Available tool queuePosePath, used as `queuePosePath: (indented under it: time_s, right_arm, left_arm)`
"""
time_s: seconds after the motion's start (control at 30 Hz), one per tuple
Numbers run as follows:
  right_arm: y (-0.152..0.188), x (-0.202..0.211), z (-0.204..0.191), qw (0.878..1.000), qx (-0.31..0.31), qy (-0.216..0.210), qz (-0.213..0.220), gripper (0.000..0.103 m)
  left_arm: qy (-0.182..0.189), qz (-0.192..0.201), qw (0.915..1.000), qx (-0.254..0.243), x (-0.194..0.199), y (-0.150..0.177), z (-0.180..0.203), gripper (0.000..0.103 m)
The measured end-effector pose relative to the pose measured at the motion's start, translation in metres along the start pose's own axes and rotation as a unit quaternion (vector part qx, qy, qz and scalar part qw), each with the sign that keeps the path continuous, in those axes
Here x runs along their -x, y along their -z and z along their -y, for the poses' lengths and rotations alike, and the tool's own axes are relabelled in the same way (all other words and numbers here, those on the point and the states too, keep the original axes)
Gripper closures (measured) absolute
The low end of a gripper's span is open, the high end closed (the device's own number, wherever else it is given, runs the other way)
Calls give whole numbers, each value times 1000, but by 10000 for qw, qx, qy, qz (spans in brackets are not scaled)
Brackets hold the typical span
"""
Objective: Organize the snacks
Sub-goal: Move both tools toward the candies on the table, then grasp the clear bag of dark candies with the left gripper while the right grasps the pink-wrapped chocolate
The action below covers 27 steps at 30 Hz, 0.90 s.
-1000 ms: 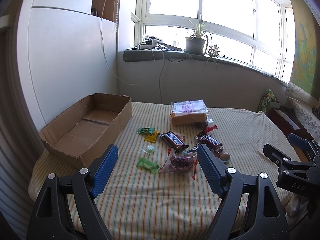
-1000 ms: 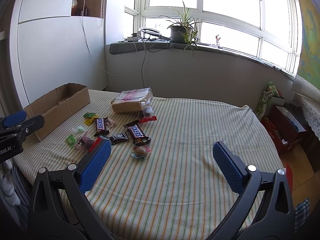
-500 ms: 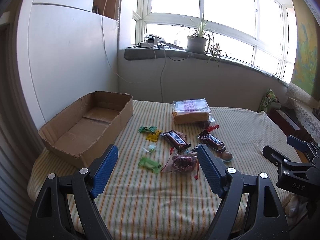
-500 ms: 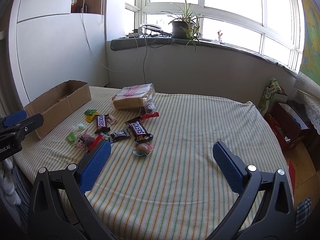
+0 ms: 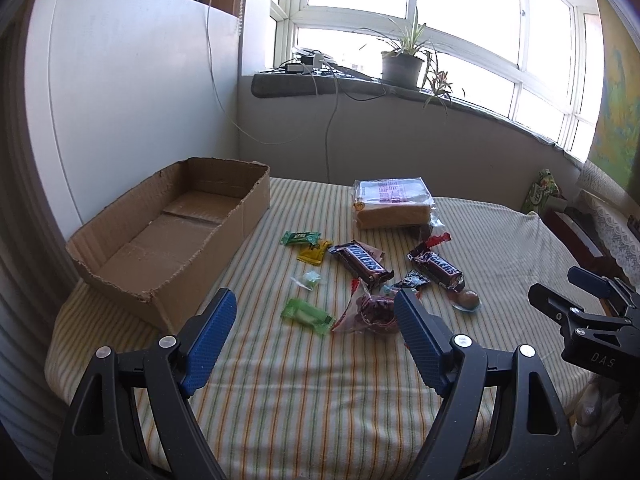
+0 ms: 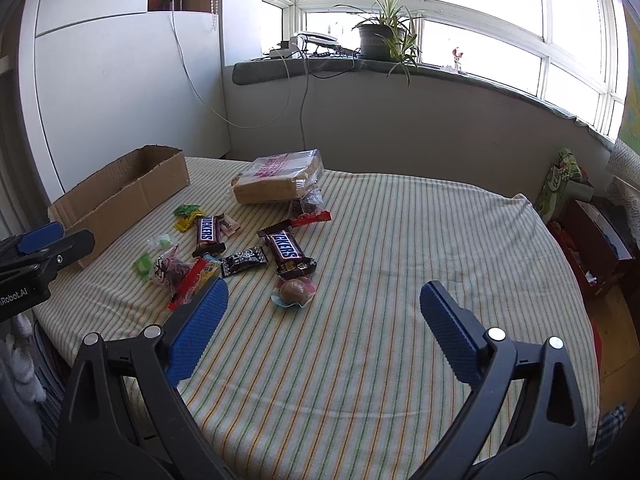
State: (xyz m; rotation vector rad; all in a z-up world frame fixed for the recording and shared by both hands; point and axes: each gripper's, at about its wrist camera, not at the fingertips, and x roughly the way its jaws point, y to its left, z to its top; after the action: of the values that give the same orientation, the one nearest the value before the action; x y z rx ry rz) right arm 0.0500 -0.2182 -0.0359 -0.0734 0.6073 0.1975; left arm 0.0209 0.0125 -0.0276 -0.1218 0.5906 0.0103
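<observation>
Snacks: scattered mid-table on the striped cloth (image 6: 400, 280), right of the cardboard box (image 5: 168, 240).
Snickers bars: two, one (image 5: 362, 266) beside the other (image 5: 437, 270).
Bagged loaf (image 5: 394, 208): behind the bars.
Green candy (image 5: 307, 316): nearest the left gripper.
Left gripper (image 5: 316, 334): spread wide, holding nothing.
Right gripper (image 6: 324, 326): spread wide, holding nothing, near the round chocolate (image 6: 293, 291).

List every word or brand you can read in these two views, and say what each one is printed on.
"SNICKERS": on the two brown bars.
"DAS": on the right tool's body, seen from the left wrist.
"Robot.AI", its start cut off: on the left tool's body, seen from the right wrist.
Too blurred to read: the pink print on the bread bag and the lettering on the small green packet.
</observation>
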Motion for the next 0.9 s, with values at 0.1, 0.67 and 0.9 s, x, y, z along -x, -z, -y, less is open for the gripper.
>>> queuePosePath:
  time_s: [0.1,0.67,0.9]
  right_arm:
    - [0,-11,1,9997,17,-145,-195,18]
    - [-3,-77,1,9885,-51,-985,-1148,37]
    - [-2,-100,2,9824,-94,-1176,-1447,48]
  left_arm:
    - [-8,-65,10000,10,-3,6,-6,28]
    - [555,-776,9954,-25,-44,3,21,36]
    - [646,-999,9927,-219,-69,2,34,36]
